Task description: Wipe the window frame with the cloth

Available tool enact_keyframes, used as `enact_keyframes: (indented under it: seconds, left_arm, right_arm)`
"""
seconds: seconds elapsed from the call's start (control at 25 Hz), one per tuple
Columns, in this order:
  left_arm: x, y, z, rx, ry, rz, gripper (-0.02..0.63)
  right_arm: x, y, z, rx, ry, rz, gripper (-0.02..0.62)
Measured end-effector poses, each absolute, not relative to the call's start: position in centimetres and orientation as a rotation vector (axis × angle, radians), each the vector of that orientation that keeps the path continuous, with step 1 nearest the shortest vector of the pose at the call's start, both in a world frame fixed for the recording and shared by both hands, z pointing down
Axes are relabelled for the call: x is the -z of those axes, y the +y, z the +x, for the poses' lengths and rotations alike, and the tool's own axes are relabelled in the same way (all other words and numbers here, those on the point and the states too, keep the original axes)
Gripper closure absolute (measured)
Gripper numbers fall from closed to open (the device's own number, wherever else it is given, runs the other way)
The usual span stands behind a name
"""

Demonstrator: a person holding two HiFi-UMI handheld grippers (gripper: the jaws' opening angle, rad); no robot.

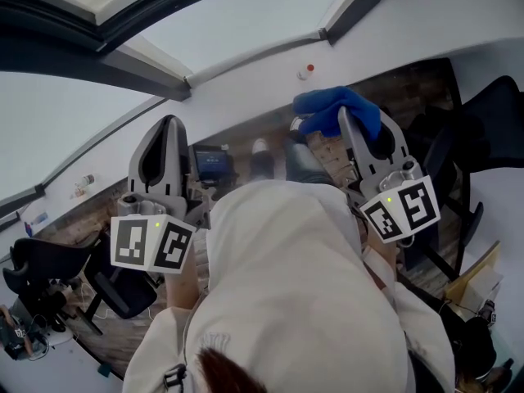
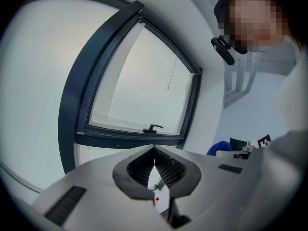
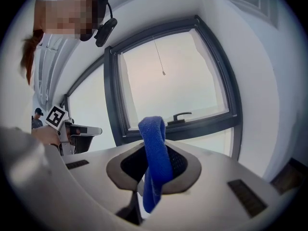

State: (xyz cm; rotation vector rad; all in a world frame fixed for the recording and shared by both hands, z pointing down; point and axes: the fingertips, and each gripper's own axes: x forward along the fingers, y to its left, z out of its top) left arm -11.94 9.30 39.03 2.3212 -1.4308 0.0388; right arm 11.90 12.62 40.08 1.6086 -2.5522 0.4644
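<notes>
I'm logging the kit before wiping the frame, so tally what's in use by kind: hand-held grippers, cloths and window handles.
hand-held grippers: 2, the left hand-held gripper and right hand-held gripper
blue cloth: 1
window handle: 1
total: 4

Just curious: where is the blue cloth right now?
The blue cloth is pinched in the right gripper, at the head view's right, facing the dark window frame.
</notes>
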Motion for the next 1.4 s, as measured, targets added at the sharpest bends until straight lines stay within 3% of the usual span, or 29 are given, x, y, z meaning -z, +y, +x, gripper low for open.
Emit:
enact_keyframes:
  seconds: [0.8, 1.4]
  left_arm:
    - [-38.7, 10.8, -8.2, -0.067, -1.375, 2.386, 0.597]
    - [-39.1, 11.2, -10.0, -0.048, -1.319, 2.402, 0.597]
  right_arm:
    - [-40.5, 14.2, 11.9, -0.357, -2.516, 1.524, 0.541]
    - [-40.8, 15.5, 9.2, -0.354, -2.483, 1.550, 0.541]
